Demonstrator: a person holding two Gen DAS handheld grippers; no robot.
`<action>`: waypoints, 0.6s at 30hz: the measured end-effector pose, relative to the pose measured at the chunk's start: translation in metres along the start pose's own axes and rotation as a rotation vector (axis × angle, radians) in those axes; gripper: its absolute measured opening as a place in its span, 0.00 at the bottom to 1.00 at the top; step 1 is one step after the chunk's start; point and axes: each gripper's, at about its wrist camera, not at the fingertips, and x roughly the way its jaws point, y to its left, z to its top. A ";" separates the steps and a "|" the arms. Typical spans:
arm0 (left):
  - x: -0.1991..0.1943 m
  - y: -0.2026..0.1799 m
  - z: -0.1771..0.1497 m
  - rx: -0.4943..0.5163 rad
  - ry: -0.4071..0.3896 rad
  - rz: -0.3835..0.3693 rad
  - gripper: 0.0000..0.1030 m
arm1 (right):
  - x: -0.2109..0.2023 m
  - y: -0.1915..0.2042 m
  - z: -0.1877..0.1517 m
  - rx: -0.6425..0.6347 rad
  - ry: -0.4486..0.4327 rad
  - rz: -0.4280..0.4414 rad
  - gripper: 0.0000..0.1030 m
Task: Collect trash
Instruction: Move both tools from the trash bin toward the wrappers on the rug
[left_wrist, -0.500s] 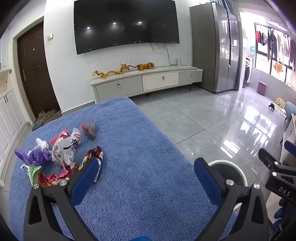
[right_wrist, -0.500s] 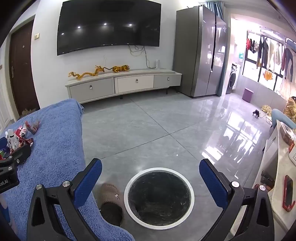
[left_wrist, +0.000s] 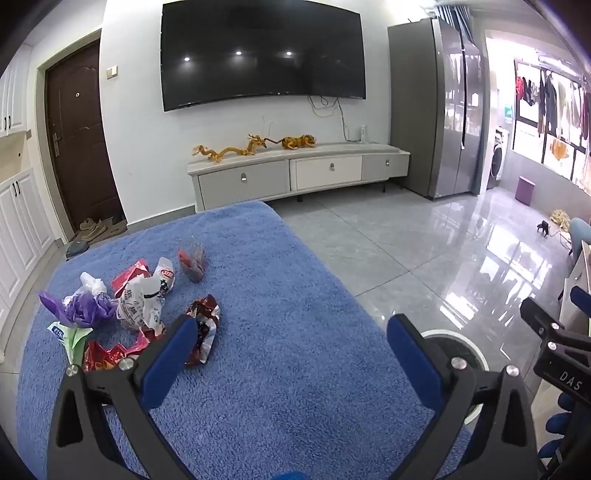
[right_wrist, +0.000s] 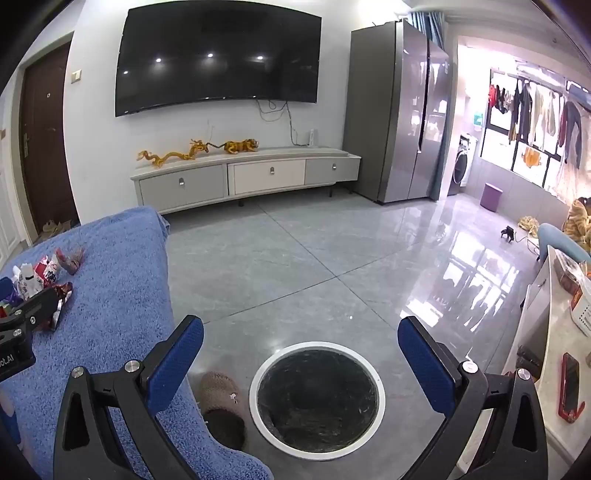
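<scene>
Wrappers (left_wrist: 147, 306) heaped on blanket (left_wrist: 288, 369) | bin (right_wrist: 317, 397) maybe empty

1. Your trash pile (left_wrist: 129, 306) lies crumpled on the blue towel (left_wrist: 295, 332), toward its left side: purple plastic (left_wrist: 83, 308), a white printed bag (left_wrist: 147, 299), red wrappers (left_wrist: 110, 350).
2. A red-silver wrapper (left_wrist: 203, 328) lies just right of the pile.
3. A small reddish wrapper (left_wrist: 192, 258) lies apart, farther back.
4. Your bin (right_wrist: 317, 398) stands on the floor beside the towel, round, white-rimmed, dark-lined, open.

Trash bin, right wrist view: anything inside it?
The trash bin shows only a dark liner; no wrappers visible inside. Its near inner wall is hidden below the white rim, so trash there cannot be ruled out.
</scene>
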 end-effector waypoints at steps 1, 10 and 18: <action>-0.002 0.001 0.000 -0.005 -0.011 0.002 1.00 | -0.001 0.000 0.001 0.002 -0.003 0.003 1.00; -0.017 0.009 0.006 0.014 -0.025 -0.067 1.00 | -0.012 0.001 0.003 0.000 -0.027 0.033 1.00; -0.030 0.064 0.011 -0.026 -0.054 -0.053 1.00 | -0.013 0.029 0.013 -0.074 -0.014 0.114 1.00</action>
